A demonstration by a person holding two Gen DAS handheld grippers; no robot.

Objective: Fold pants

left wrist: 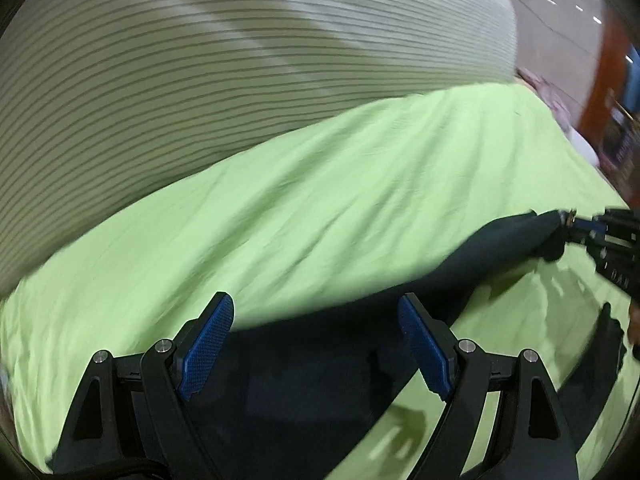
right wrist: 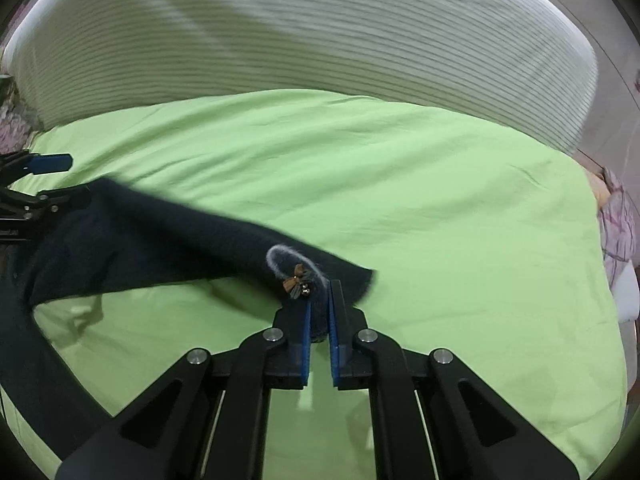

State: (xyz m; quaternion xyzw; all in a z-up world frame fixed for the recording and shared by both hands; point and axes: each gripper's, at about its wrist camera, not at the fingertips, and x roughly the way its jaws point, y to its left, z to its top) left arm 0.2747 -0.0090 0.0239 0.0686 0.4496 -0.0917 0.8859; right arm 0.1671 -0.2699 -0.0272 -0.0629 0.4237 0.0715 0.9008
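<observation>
Dark navy pants (right wrist: 160, 240) hang stretched above a light green bed sheet (right wrist: 440, 200). My right gripper (right wrist: 320, 284) is shut on one end of them, beside a small brown bow trinket (right wrist: 298, 276) and a pale fuzzy loop (right wrist: 280, 254). In the left wrist view the pants (left wrist: 304, 380) spread under and between the blue pads (left wrist: 212, 344) of my left gripper (left wrist: 316, 300), which is open and not pressing on the cloth. The fabric runs up to the right, where the right gripper (left wrist: 568, 224) pinches it. The left gripper (right wrist: 68, 178) also shows at the left edge of the right wrist view.
A white, green-striped padded surface (left wrist: 200, 60) rises behind the bed. Floral fabric (right wrist: 616, 220) lies off the sheet's right edge, and more (right wrist: 12, 128) at the far left. The sheet (left wrist: 360, 180) is wrinkled and bare beyond the pants.
</observation>
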